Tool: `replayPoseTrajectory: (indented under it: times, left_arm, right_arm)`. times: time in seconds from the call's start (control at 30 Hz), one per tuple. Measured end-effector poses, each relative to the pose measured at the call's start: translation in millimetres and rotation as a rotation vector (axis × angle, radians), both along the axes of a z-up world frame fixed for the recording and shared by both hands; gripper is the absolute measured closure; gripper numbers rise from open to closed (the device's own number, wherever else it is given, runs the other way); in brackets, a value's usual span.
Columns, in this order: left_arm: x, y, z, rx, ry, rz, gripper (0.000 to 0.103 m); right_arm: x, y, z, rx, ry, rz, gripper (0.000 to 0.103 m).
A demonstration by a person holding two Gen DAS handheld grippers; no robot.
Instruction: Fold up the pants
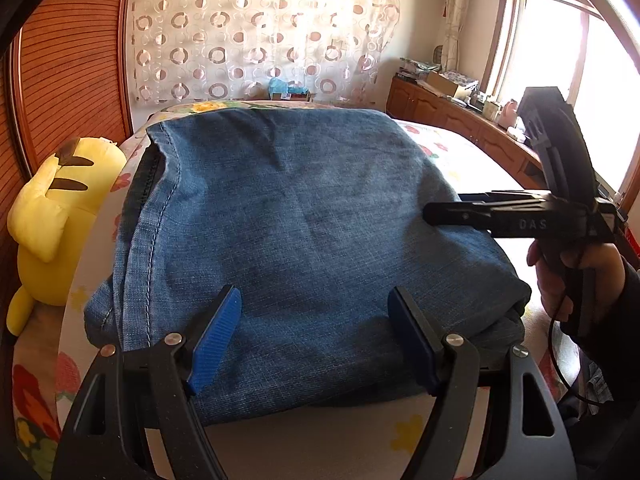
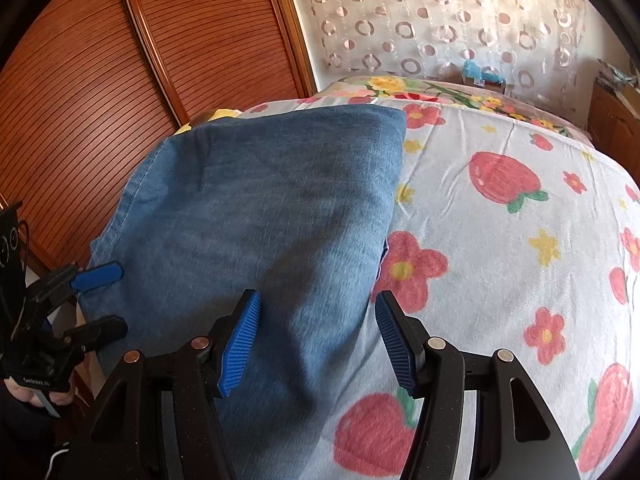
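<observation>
Blue jeans (image 1: 288, 220) lie folded into a thick rectangle on a bed with a flower and strawberry sheet (image 2: 500, 240). My left gripper (image 1: 316, 340) stands open just over the near edge of the denim, its blue pads wide apart with nothing pinched between them. In the right wrist view the jeans (image 2: 260, 208) fill the left half and my right gripper (image 2: 318, 344) hangs open over their near right edge, where denim meets sheet. The right gripper (image 1: 440, 208) shows side-on at the jeans' right edge, a hand (image 1: 560, 280) on its handle. The left gripper (image 2: 100, 300) shows at the jeans' left corner.
A yellow plush toy (image 1: 60, 208) lies against the bed's left side. Slatted wooden doors (image 2: 120, 80) stand close behind it. A patterned curtain (image 1: 260, 32) hangs at the far end. A low wooden cabinet (image 1: 440, 108) with clutter runs under the bright window on the right.
</observation>
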State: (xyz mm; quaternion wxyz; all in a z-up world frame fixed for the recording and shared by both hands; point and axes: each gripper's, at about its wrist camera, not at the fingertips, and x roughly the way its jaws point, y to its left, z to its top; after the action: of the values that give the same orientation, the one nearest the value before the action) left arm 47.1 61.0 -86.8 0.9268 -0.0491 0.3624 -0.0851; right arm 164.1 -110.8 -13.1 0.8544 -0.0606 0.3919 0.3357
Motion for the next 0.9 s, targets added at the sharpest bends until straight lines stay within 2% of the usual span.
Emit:
replayPoseTrajectory:
  times: [0.3, 0.5, 0.67, 0.9]
  left_arm:
    - [-0.1, 1.3, -1.8, -0.007, -0.003, -0.001, 0.027]
    - [-2.6, 7.0, 5.6, -0.021, -0.001, 0.007, 0.027]
    - [-2.5, 34.1, 27.0, -0.015, -0.047, 0.075, 0.027]
    - [23.8, 73.6, 27.2, 0.029, -0.018, 0.169, 0.027]
  right_arm:
    - [27.3, 27.9, -8.5, 0.002, 0.025, -0.005, 0.041]
    - [30.4, 35.2, -13.6, -0.001, 0.001, -0.008, 0.041]
    - [24.2, 37.7, -15.5, -0.028, -0.039, -0.001, 0.041]
    - [19.0, 38.1, -18.8, -0.029, -0.046, 0.001, 0.041]
